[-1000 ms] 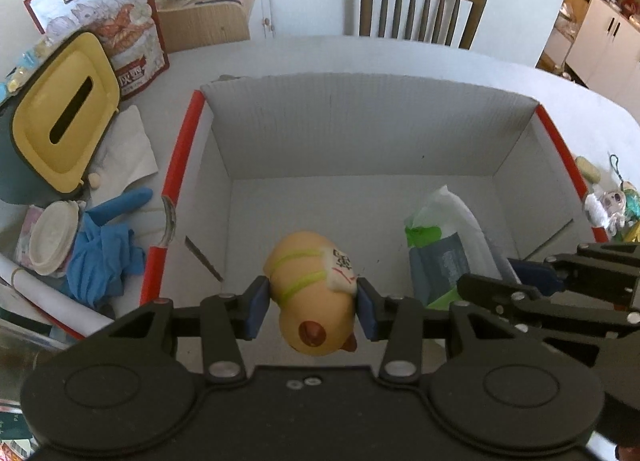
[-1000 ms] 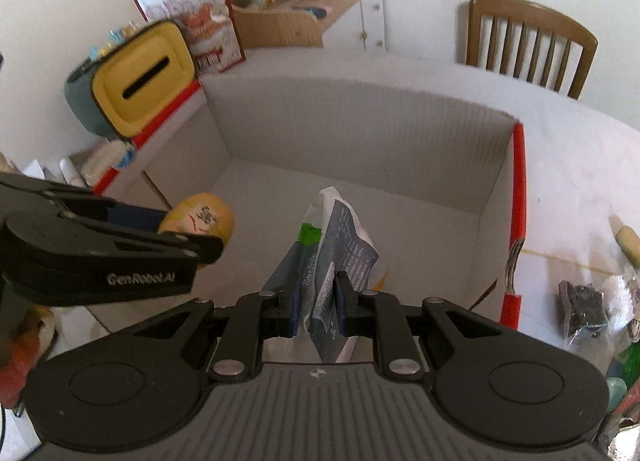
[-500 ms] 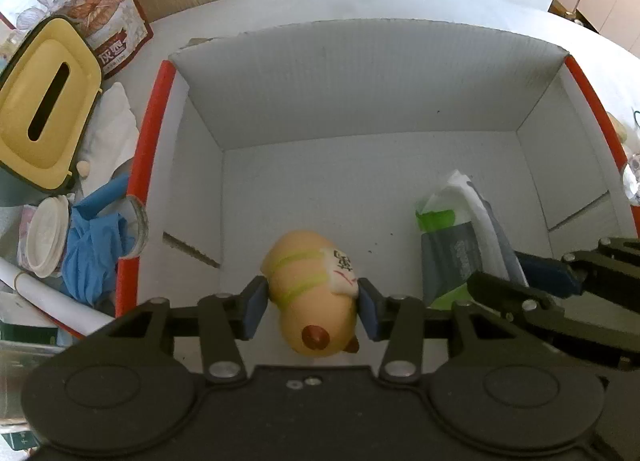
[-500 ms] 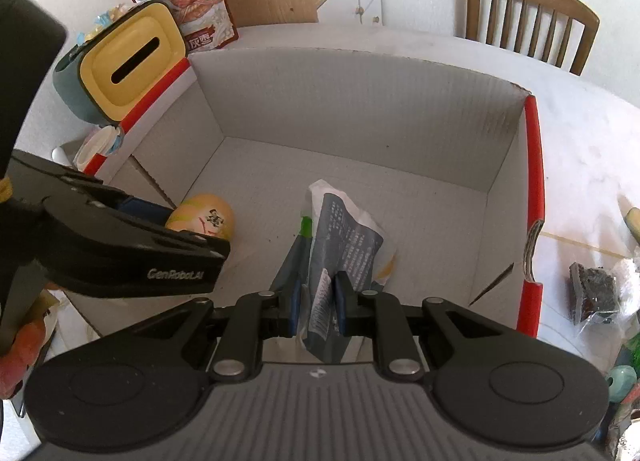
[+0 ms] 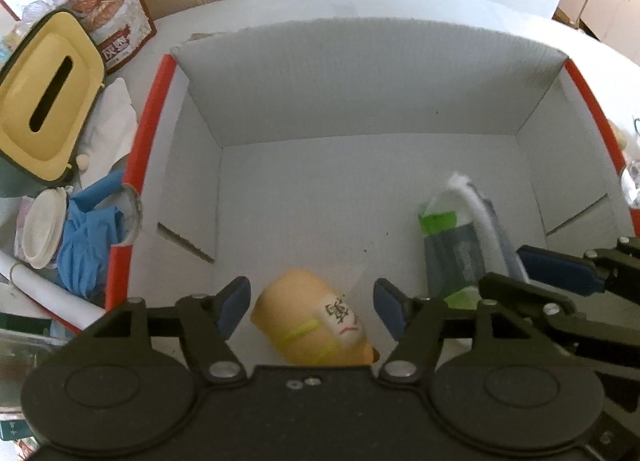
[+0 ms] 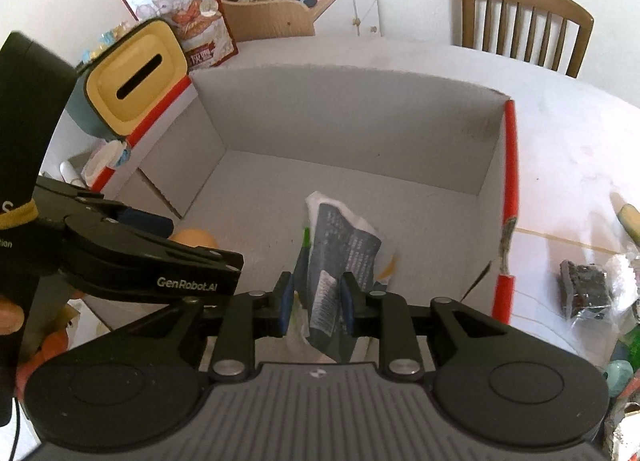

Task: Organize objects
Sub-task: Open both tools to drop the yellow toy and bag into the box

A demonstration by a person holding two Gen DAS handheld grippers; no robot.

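Left wrist view: the left hand-held gripper (image 5: 310, 313) is spread wide around a tan toy (image 5: 312, 327) with yellow-green stripes and a white label, lying near in the box (image 5: 360, 77).

Right wrist view: the right hand-held gripper (image 6: 316, 303) is parted slightly around a dark grey-and-white packet (image 6: 344, 257) with a green edge, right of the toy.

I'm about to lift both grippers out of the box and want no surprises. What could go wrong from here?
1. The gray packet sits between the right gripper fingers, which look barely parted; lifting might drag it back out.
2. The rounded orange toy lies loose between the open left gripper fingers and could roll if nudged.
3. The two grippers sit close together inside the cardboard box and may bump.
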